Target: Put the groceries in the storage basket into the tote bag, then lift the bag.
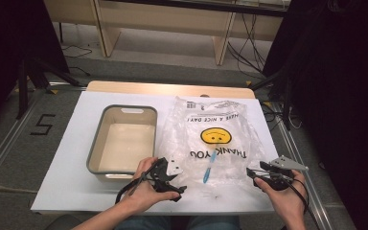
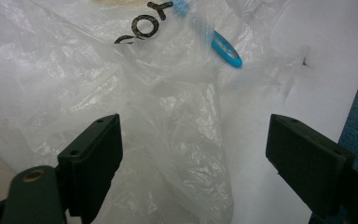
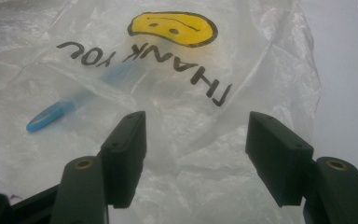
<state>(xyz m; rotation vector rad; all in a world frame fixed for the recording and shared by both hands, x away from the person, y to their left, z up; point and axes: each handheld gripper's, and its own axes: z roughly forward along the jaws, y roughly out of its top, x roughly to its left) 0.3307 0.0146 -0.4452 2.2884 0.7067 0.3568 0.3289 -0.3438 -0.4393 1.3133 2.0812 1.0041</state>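
A clear plastic bag [image 1: 211, 129] printed with a yellow smiley and "THANK YOU" lies flat on the white table [image 1: 67, 158], its crumpled near edge towards me. A slim blue toothbrush-like stick [image 1: 209, 165] lies partly under the plastic, with its looped end bare [image 2: 226, 49] [image 3: 44, 119]. My left gripper [image 1: 178, 179] is open at the bag's near left edge, and wrinkled plastic [image 2: 177, 140] lies between its jaws. At the near right edge my right gripper [image 1: 255, 173] is open too, with the bag's film [image 3: 200, 154] below its jaws. Neither holds anything.
A grey-rimmed cream bin [image 1: 96, 143] stands empty left of the bag, close to my left hand. The table's front edge runs just below both hands. Beyond the far edge are floor, cables and wooden furniture legs.
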